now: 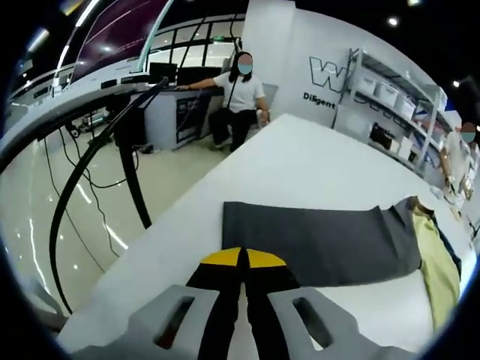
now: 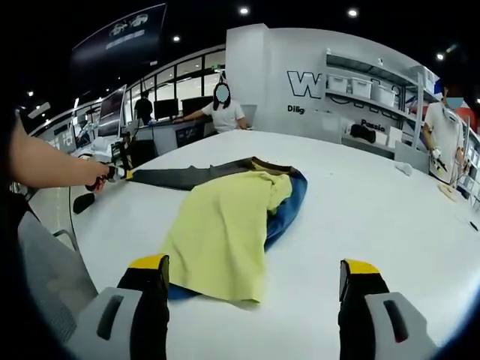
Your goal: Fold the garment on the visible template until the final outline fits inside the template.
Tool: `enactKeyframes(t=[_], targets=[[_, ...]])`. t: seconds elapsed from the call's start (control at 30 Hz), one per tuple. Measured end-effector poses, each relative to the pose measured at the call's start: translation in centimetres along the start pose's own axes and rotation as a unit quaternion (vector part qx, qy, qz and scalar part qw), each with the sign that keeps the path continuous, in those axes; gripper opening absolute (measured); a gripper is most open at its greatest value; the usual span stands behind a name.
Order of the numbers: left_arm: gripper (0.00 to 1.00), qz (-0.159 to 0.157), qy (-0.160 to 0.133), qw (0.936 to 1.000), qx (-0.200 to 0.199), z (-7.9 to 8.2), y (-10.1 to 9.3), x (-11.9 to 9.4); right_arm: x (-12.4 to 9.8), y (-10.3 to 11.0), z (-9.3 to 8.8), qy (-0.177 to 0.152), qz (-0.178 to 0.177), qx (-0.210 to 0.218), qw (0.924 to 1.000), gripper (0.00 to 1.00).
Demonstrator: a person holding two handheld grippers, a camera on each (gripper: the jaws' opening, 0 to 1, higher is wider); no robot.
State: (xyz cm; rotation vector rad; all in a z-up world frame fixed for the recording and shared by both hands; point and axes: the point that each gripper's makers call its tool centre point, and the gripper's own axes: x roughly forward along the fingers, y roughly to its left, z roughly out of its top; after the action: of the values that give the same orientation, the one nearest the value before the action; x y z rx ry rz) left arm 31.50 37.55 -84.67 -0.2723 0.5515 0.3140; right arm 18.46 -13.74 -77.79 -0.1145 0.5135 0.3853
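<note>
A dark grey cloth (image 1: 322, 240) lies stretched flat on the white table (image 1: 300, 157). The yellow tips of my left gripper (image 1: 242, 259) are shut together at the cloth's near corner and seem to pinch its edge. At the cloth's far end lie a yellow garment (image 1: 442, 270) and a strip of blue fabric. In the right gripper view the yellow garment (image 2: 225, 232) is spread over a blue cloth (image 2: 289, 206), and the grey cloth (image 2: 187, 176) runs off to the left gripper (image 2: 112, 174), which a hand holds. My right gripper (image 2: 255, 264) stands wide open just short of the yellow garment's near hem.
The table's left edge (image 1: 150, 247) drops to a glossy floor with black cables and a stand (image 1: 131, 157). A person (image 2: 223, 112) sits at desks beyond the far end. Shelving (image 2: 375, 90) lines the back wall, with another person (image 2: 446, 135) standing at the right.
</note>
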Motion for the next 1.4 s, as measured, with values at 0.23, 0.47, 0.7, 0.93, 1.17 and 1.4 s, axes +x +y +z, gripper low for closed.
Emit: enactKeyframes(t=[0.23,0.47,0.7,0.93,1.17,1.4], targets=[[0.0,-0.005,-0.012,0.9999,-0.008,0.9,-0.8,-0.4,0.0,-0.1,0.1,-0.001,-0.001,0.001,1.0,0.95],[0.01,-0.015,-0.032,0.9993,-0.009,2.5,-1.4,-1.0,-0.1,0.0,0.3,-0.005,0.001,-0.001,1.0,0.95],[0.14,-0.039,-0.061,0.9973,-0.014,4.5,-3.1,-2.0,0.0,0.2,0.4,-0.007,0.004,-0.003,1.0,0.95],[0.46,-0.059,-0.078,0.9951,-0.011,5.9,-4.6,-2.7,-0.1,0.3,0.5,-0.01,0.006,-0.005,0.9999,0.95],[0.84,-0.059,-0.069,0.9959,0.002,5.8,-5.2,-2.6,-0.2,0.4,0.8,-0.015,0.008,-0.005,0.9998,0.95],[0.99,-0.063,-0.072,0.9954,-0.004,6.0,-5.9,-3.0,-0.2,0.4,0.9,-0.018,0.009,-0.005,0.9998,0.95]])
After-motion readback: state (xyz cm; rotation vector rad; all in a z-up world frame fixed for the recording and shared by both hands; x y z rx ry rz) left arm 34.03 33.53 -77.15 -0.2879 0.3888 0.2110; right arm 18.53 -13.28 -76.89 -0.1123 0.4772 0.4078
